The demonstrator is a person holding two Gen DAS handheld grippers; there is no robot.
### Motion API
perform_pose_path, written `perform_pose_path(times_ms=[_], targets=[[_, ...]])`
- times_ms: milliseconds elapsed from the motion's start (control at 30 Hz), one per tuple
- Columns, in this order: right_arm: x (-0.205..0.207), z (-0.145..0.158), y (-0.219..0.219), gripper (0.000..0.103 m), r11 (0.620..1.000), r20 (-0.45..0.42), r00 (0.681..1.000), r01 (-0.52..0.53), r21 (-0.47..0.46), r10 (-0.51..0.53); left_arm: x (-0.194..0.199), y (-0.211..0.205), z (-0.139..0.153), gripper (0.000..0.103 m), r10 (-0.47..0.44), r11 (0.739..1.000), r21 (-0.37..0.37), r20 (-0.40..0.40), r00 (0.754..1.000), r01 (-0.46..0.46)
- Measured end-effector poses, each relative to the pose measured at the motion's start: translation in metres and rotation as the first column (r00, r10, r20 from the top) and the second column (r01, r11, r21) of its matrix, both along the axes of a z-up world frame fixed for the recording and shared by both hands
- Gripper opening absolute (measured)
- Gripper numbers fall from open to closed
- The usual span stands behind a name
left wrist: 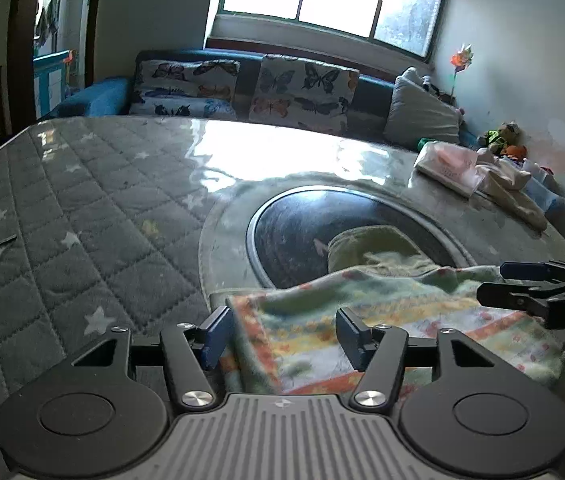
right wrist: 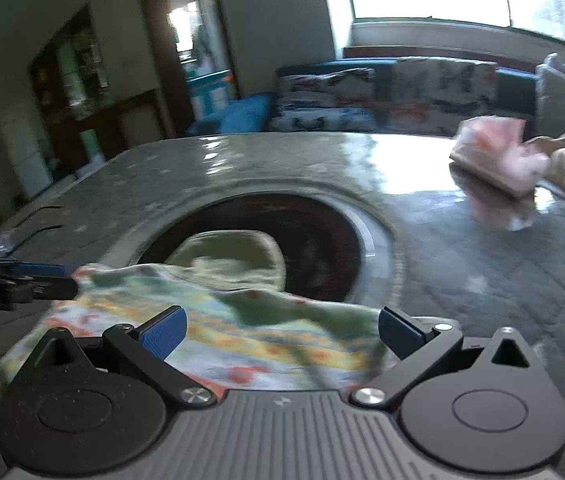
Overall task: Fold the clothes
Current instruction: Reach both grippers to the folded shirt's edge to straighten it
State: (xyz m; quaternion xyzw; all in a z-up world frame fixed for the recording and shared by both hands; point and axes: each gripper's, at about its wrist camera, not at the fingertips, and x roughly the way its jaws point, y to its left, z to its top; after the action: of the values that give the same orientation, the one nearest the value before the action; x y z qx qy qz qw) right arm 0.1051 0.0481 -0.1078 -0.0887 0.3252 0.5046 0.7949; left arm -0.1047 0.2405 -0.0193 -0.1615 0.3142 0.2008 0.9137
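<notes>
Pastel patterned fleece garment [left wrist: 362,320] lies rumpled at the near edge of the quilted, plastic-covered surface [left wrist: 82,208], partly over the dark round inset [left wrist: 290,236]. Left gripper [left wrist: 282,334] and right gripper [right wrist: 280,334]: fingers spread, nothing pinched, flanking the near hem, probably lined up for a two-corner pickup. Folded pink clothes [left wrist: 450,164] sit at the far right edge.

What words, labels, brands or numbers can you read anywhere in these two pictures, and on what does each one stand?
No text can be read.
Left tool: a small emblem on its grey body, no letters.
Right tool: the same kind of emblem, no letters.
Pink packet: faint marks, too blurred to read.
Patterned garment: shapes only, no words.
</notes>
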Motion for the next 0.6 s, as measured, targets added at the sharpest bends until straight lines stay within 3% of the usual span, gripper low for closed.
perform_pose_path(times_ms=[233, 600], targets=[[0.005, -0.006, 0.001, 0.103, 0.999, -0.032, 0.999, 0.032, -0.021, -0.033, -0.004, 0.004, -0.006, 0.062, 0.026, 0.999, -0.023, -0.03, 0.999, -0.026], [-0.013, -0.01, -0.007, 0.103, 0.999, -0.004, 1.0, 0.028, -0.027, -0.028, -0.004, 0.003, -0.01, 0.087, 0.041, 0.998, -0.043, -0.071, 0.997, -0.044]])
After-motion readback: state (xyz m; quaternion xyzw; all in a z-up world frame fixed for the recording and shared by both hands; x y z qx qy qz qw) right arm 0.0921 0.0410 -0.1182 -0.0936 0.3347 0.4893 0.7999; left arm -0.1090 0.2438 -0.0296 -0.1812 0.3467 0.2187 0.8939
